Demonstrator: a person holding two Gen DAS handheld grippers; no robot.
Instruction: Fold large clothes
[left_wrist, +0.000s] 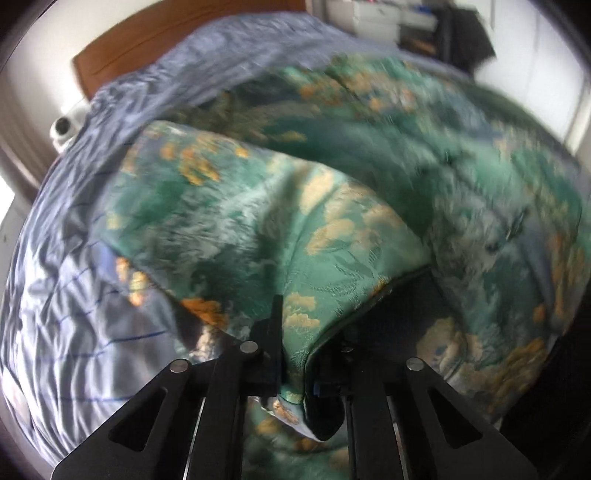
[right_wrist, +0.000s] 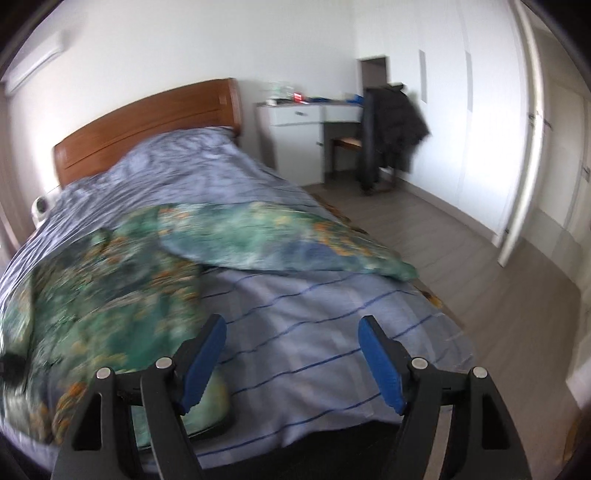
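A large green garment with orange floral print (left_wrist: 332, 221) lies spread and bunched on the bed. In the left wrist view my left gripper (left_wrist: 306, 354) is shut on a dark-trimmed edge of this garment, and the cloth bulges up between and in front of its black fingers (left_wrist: 275, 332). The right wrist view shows the same garment (right_wrist: 110, 277) over the bed's left and middle, one part stretching to the right edge. My right gripper (right_wrist: 293, 332) hangs open over the striped sheet beside the garment, with nothing between its blue pads (right_wrist: 203, 358).
The bed has a blue-grey striped sheet (right_wrist: 314, 332) and a wooden headboard (right_wrist: 147, 122). A white desk (right_wrist: 295, 122) and a chair draped with a dark coat (right_wrist: 391, 129) stand beyond it. Grey floor (right_wrist: 461, 277) and a white door (right_wrist: 517, 184) lie to the right.
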